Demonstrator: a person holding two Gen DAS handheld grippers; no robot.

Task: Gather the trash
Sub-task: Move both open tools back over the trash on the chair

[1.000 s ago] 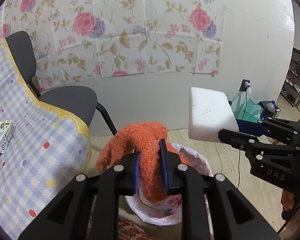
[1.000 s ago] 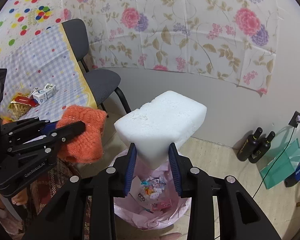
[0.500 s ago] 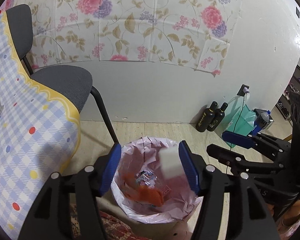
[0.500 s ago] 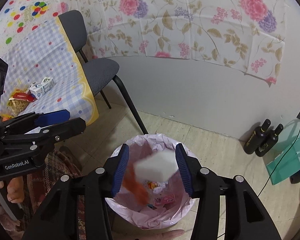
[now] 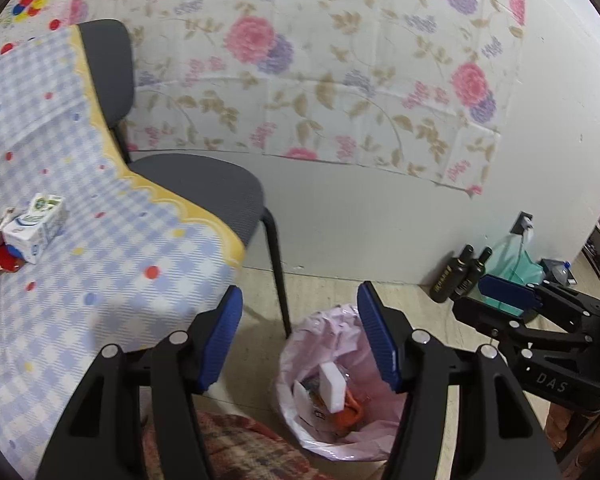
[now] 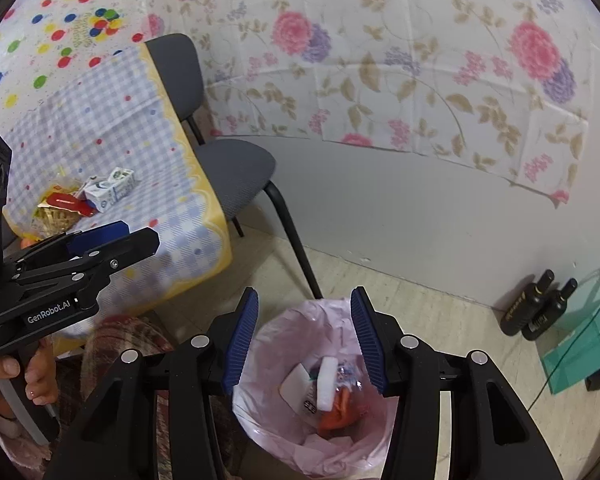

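Both jaws now spread and empty, left gripper (image 5: 300,336) and right gripper (image 6: 304,336) above the bin (image 6: 268,412): foam (image 6: 327,384) and orange knit (image 6: 336,410) dropped in; carton (image 6: 110,190) and wrappers (image 6: 58,210) remain far left on the surface (image 6: 100,128).

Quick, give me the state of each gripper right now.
Left gripper: open, holding nothing.
Right gripper: open, holding nothing, above the pink-lined trash bin.
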